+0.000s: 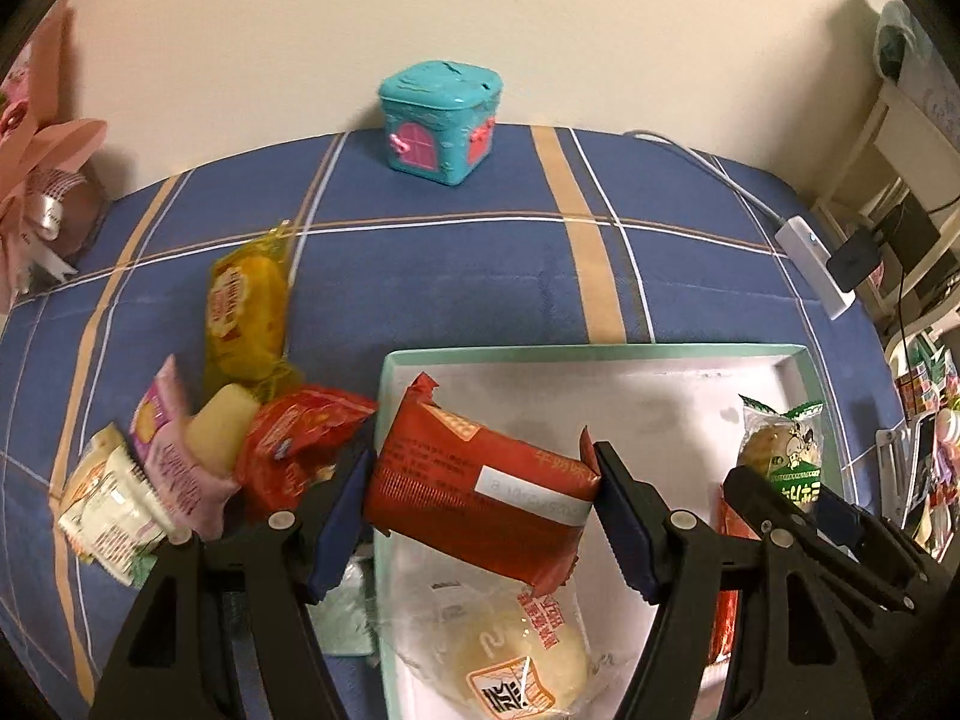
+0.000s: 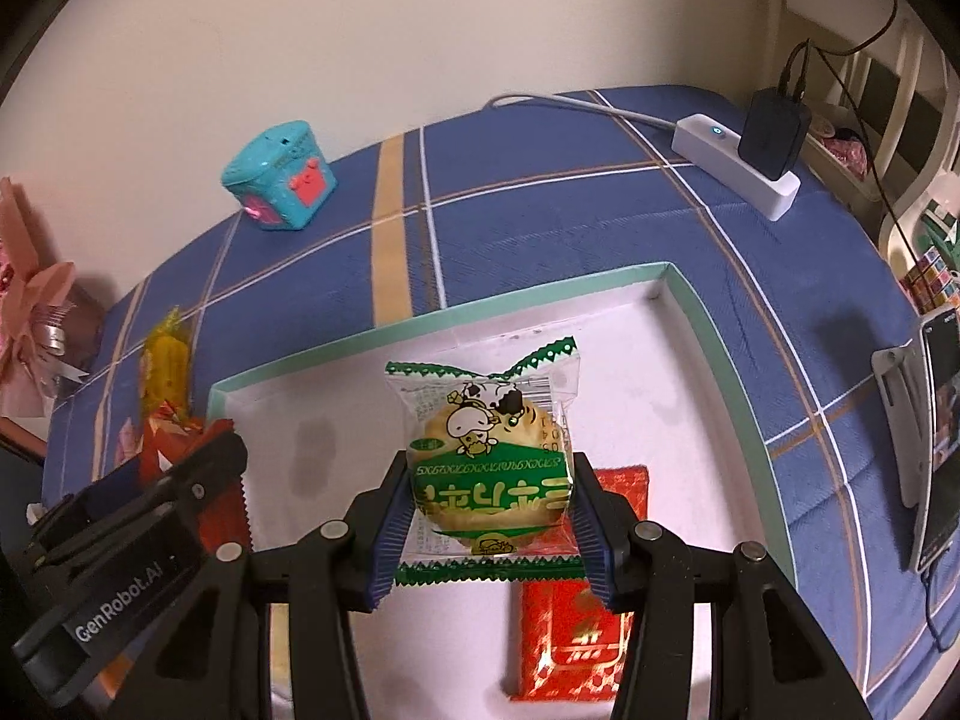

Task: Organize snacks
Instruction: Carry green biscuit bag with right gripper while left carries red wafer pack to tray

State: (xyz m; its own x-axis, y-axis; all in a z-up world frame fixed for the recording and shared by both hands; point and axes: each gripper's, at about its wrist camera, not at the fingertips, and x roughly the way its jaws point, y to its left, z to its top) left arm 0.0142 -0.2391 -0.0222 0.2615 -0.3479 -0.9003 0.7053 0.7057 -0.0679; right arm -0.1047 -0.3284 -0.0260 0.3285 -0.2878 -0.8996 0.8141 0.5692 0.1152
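My left gripper (image 1: 480, 510) is shut on a dark red snack packet (image 1: 474, 492), held over the left part of the mint-rimmed white box (image 1: 600, 354). Under it in the box lies a clear-wrapped pale bun (image 1: 516, 654). My right gripper (image 2: 489, 516) is shut on a green and white packet with a round cake (image 2: 489, 450), above the box floor (image 2: 630, 348); this packet also shows in the left wrist view (image 1: 780, 456). A red and gold packet (image 2: 570, 642) lies in the box beneath it. Several loose snacks are piled left of the box: a yellow packet (image 1: 246, 312), a pink one (image 1: 174, 456), a red one (image 1: 300, 444).
A teal toy house box (image 1: 441, 120) stands at the far edge by the wall, on the blue checked cloth (image 1: 480, 276). A white power strip with a black adapter (image 2: 750, 162) sits at the back right. A pink ribboned gift (image 1: 42, 192) is at the left. A phone on a stand (image 2: 936, 438) is at the right edge.
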